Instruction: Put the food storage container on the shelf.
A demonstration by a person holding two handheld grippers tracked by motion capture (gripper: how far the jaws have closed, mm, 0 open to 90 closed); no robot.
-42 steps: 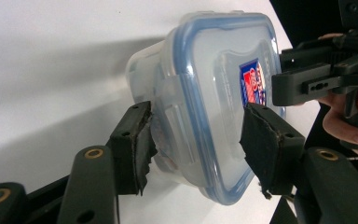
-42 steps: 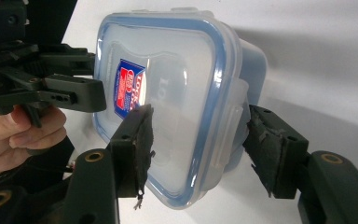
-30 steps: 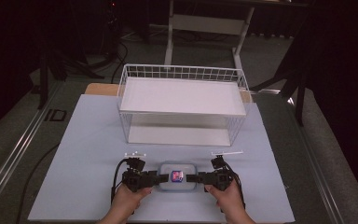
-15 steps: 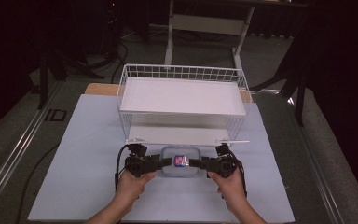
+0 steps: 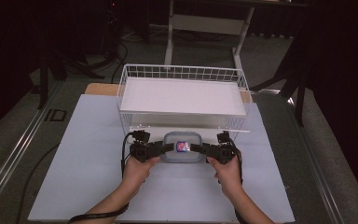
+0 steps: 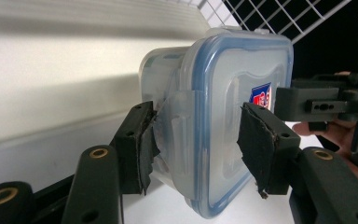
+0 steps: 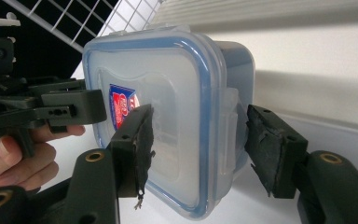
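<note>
Claws clamped on a clear plastic food box with a blue-rimmed lid [image 5: 182, 147], one at each end.

The left claw [image 5: 164, 149] grips the box's left end, one black padded jaw under the base and the other on the lid, as the left gripper view shows the box [image 6: 223, 121]; the right claw [image 5: 200, 149] grips the right end the same way, pads pressed on lid and base around the side latch [image 7: 230, 130]. Both hold the box level just above the pale grey counter [image 5: 84, 154], right in front of the white wire basket shelf [image 5: 182, 95], beside its lower opening. A red and blue label [image 5: 182, 146] sits on the lid. Beyond the counter the room is dark, with a grey floor and a white frame stand [image 5: 205, 28].
</note>
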